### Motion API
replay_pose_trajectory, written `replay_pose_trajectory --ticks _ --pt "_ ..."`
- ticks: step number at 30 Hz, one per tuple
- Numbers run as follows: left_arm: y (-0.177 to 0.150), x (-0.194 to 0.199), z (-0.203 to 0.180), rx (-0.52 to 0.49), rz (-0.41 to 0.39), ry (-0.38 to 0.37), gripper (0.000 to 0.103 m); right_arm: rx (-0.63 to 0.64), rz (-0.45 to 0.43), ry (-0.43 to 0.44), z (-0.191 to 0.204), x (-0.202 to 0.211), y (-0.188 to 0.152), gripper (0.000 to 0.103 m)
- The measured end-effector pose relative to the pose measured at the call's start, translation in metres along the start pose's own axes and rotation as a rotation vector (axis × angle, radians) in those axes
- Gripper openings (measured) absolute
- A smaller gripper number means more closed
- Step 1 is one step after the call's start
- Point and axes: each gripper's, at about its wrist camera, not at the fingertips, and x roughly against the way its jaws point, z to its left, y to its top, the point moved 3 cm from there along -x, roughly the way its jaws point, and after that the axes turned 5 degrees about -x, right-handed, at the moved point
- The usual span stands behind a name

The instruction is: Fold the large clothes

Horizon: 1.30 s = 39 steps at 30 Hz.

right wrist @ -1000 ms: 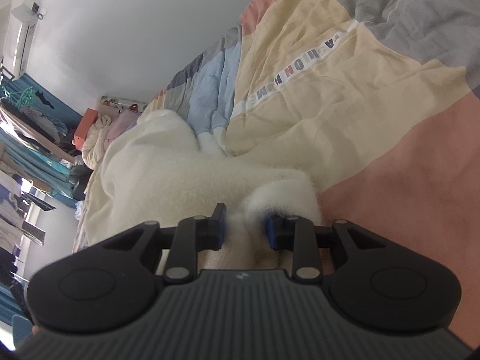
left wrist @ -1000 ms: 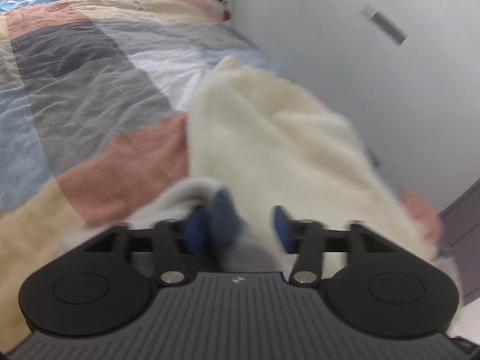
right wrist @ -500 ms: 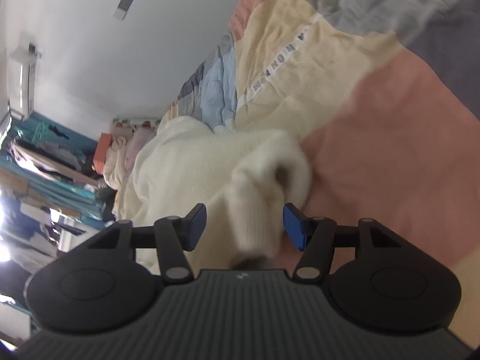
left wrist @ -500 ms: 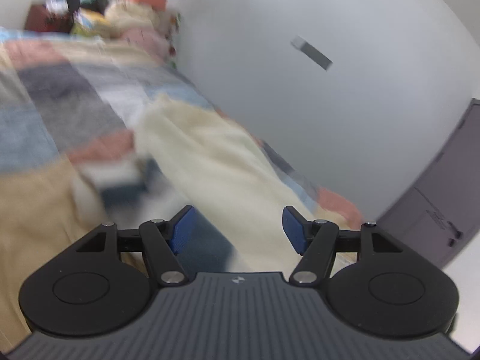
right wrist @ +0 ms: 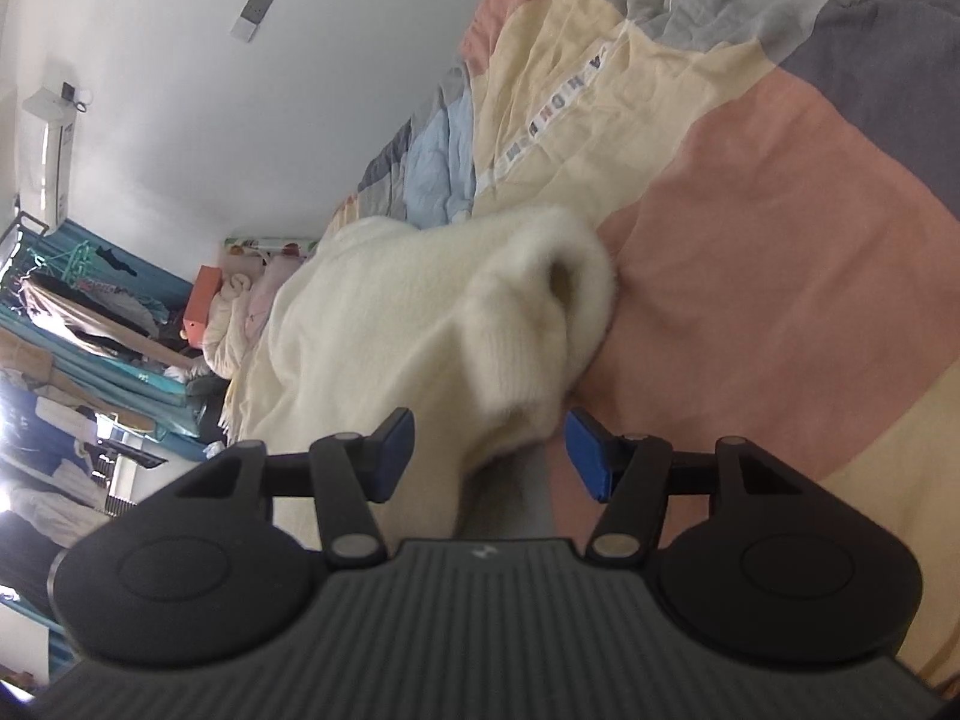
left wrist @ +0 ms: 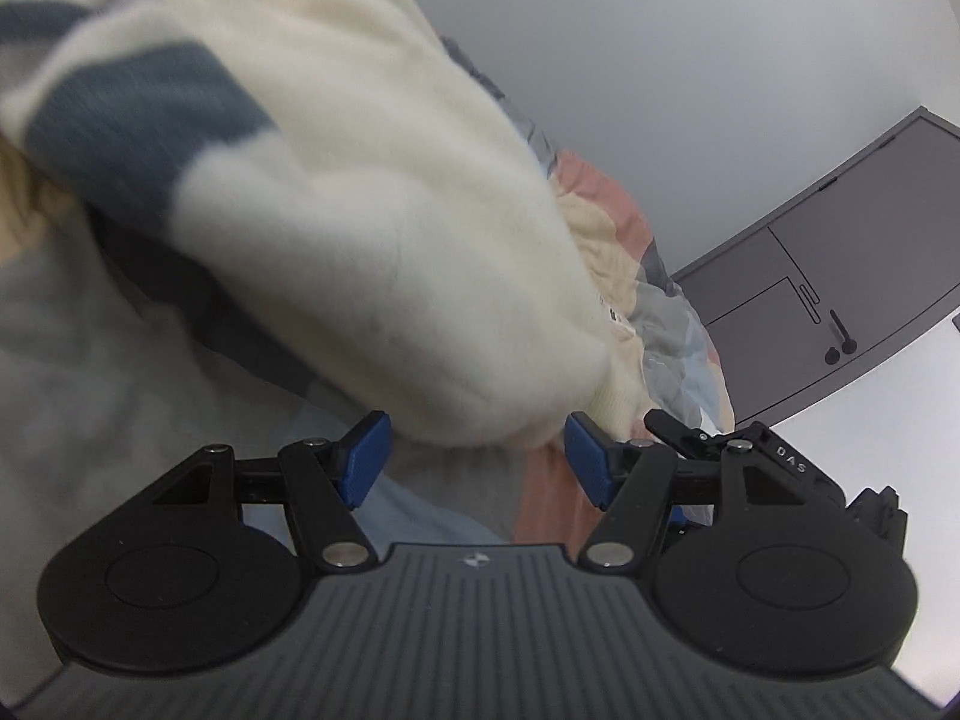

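Note:
A cream fleecy garment [left wrist: 372,192] with a dark blue band [left wrist: 138,120] lies on the patchwork bed cover [right wrist: 780,240]. In the left wrist view its bulk sits just ahead of my left gripper [left wrist: 477,456], which is open, blue pads apart, with the fabric edge lying loose between the tips. In the right wrist view the same garment [right wrist: 420,324] ends in a rolled cuff [right wrist: 564,300]. My right gripper [right wrist: 489,450] is open, with the fabric hanging loose between the pads.
The bed runs along a white wall [right wrist: 210,138]. A grey door [left wrist: 828,288] stands beyond the bed's end. The other gripper's black body [left wrist: 798,468] shows at the right of the left wrist view. Clothes racks and piled bedding [right wrist: 90,324] fill the far end.
Both grippers have opened and let go of the garment. The left one has swung round towards the door and come close over the cloth; the right one has drawn back slightly.

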Motion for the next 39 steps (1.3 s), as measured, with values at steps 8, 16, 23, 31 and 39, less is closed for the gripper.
replay_pose_trajectory --ticks 8,16,23,31,39 --pt "0.009 -0.041 0.009 -0.019 -0.011 -0.003 0.068 0.021 -0.004 -0.024 -0.003 -0.029 0.009 0.056" --pt "0.02 -0.049 0.019 -0.01 -0.025 -0.029 0.031 0.127 -0.029 -0.035 0.009 -0.043 0.01 0.025" --pt "0.032 -0.009 0.014 0.007 -0.088 -0.103 0.016 0.171 -0.05 0.098 0.026 -0.022 0.008 0.017" --pt "0.042 0.087 0.031 0.127 -0.201 -0.218 0.014 0.23 -0.009 0.288 0.05 0.024 -0.011 0.015" --pt "0.036 0.122 0.072 0.25 -0.235 -0.124 0.013 0.21 0.207 0.218 0.047 0.012 -0.071 0.015"
